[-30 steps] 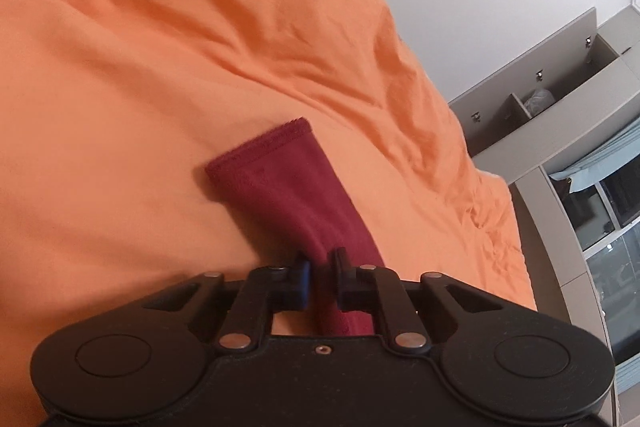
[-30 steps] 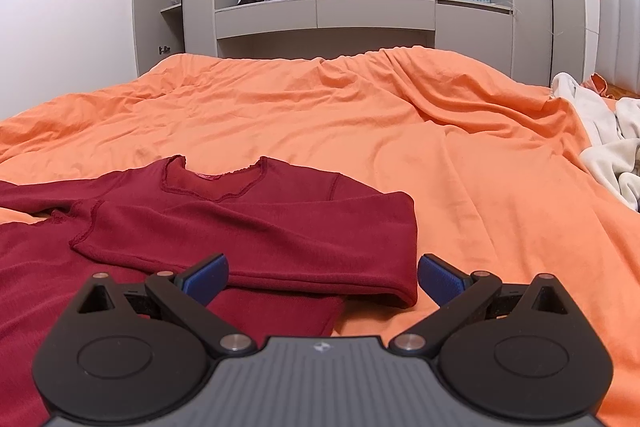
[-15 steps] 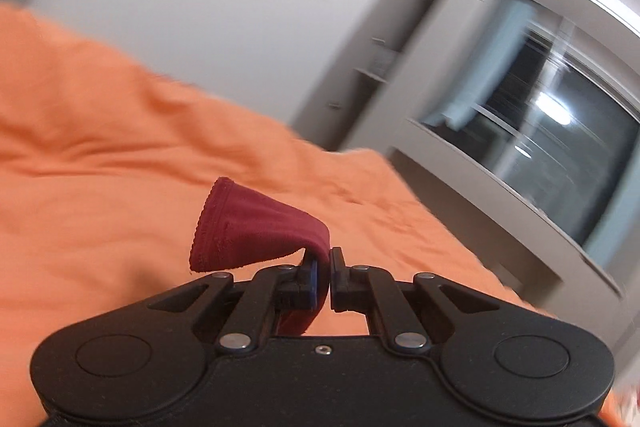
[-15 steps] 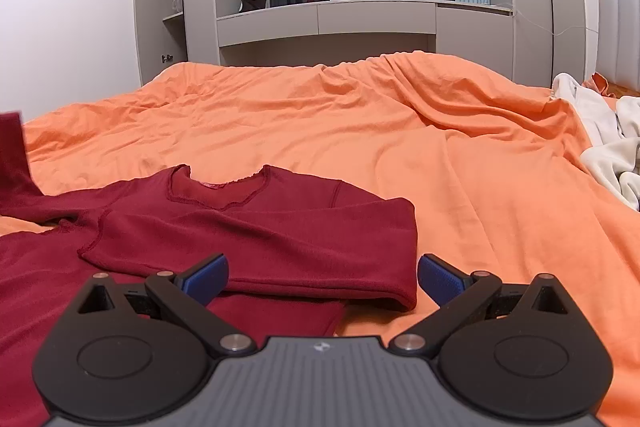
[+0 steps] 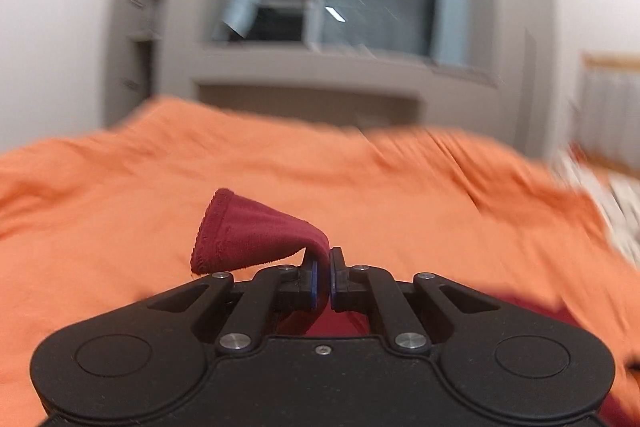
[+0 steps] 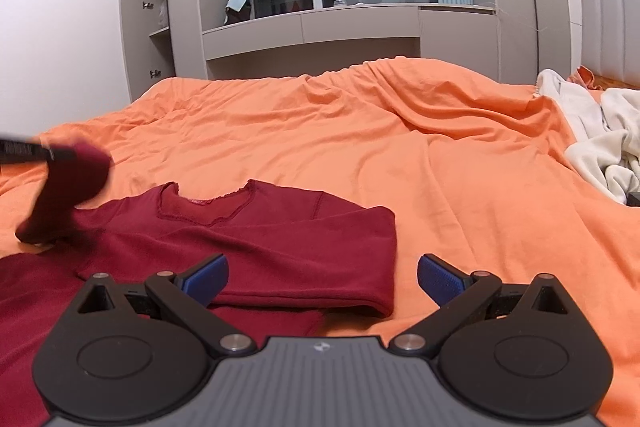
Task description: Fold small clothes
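A dark red long-sleeved top (image 6: 256,239) lies flat on the orange bedcover (image 6: 360,147), its right sleeve folded across the chest. My left gripper (image 5: 322,269) is shut on the other sleeve (image 5: 256,231), whose cuff hangs over to the left of the fingers. From the right wrist view that lifted sleeve (image 6: 68,195) rises at the far left, with the dark gripper tip (image 6: 60,153) above it. My right gripper (image 6: 322,277) hovers open just above the folded sleeve's lower edge, nothing between its blue pads (image 6: 208,277).
A heap of cream clothes (image 6: 600,143) lies at the bed's right side beside a padded headboard (image 6: 612,27). Grey cupboards and a window ledge (image 6: 312,27) stand behind the bed. A white wall (image 6: 60,47) is on the left.
My left gripper has lifted the sleeve off the bedcover and swung it round toward the top's body, rolling as it went. The right gripper has kept still and open.
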